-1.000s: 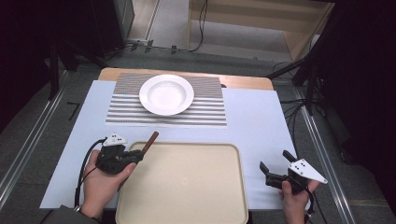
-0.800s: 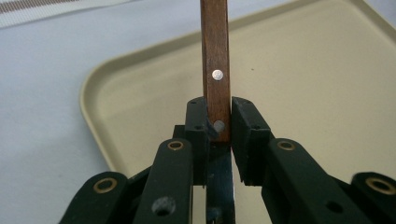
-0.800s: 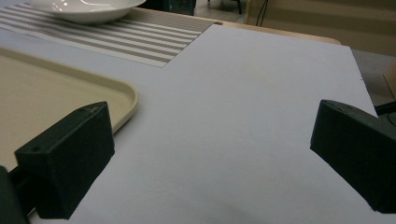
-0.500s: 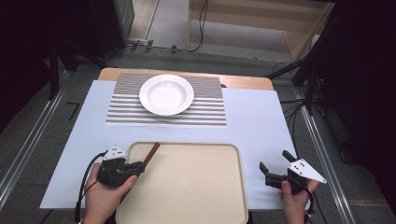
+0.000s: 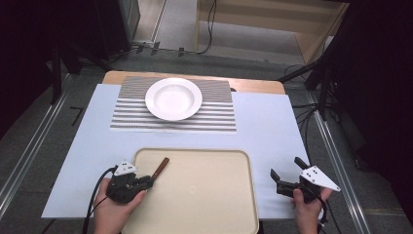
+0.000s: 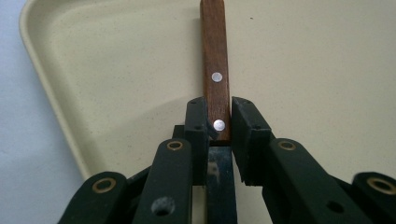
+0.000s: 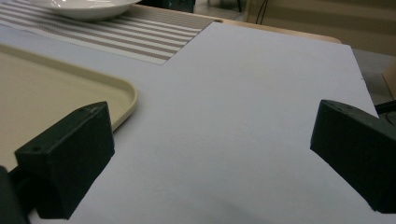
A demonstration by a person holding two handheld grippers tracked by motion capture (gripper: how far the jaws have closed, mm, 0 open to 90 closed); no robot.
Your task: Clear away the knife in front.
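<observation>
At the left of the tabletop (image 5: 78, 146), the left gripper (image 5: 146, 182) hung over the near-left corner of the beige tray (image 5: 209, 214), its jaws clenched on a wooden-handled utensil (image 6: 215, 70). The brown handle with two metal rivets pointed away from the jaws over the tray floor; the blade end was hidden between them. Farther back, a white bowl (image 5: 173, 98) sat on a striped placemat (image 5: 219, 117). At the right, the right gripper (image 5: 286, 181) hovered just beside the tray's right edge, jaws released wide and holding nothing.
</observation>
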